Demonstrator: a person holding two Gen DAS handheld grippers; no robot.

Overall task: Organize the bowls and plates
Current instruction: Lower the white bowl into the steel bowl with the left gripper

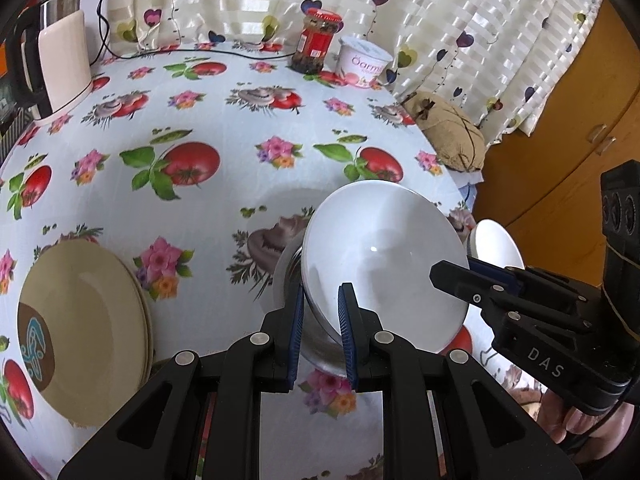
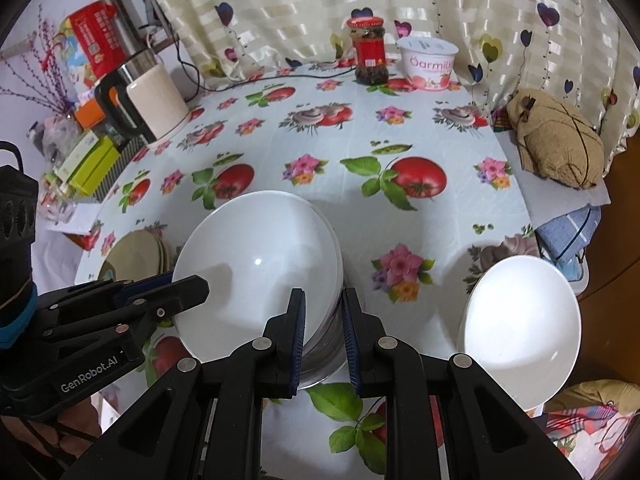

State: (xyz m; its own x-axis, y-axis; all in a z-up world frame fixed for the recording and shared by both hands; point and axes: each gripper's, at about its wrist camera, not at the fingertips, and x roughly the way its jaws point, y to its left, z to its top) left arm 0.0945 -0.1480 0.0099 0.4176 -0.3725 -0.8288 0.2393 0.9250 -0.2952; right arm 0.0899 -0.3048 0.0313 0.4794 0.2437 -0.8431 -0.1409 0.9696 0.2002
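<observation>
Left wrist view: left gripper (image 1: 320, 300) clamped on white bowl (image 1: 384, 264) rim.
Right gripper (image 2: 323, 308): clamped on opposite rim.
Beige plates (image 1: 84, 328): table's (image 1: 224, 128) left edge.
Open room: table centre.

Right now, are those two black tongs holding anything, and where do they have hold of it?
Yes. Both tongs, left and right, pinch the near rim of one big white bowl, side by side.

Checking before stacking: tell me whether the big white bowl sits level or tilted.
Tilted: the big white bowl is held up by both grippers, its far rim raised and its steel outside showing.
</observation>
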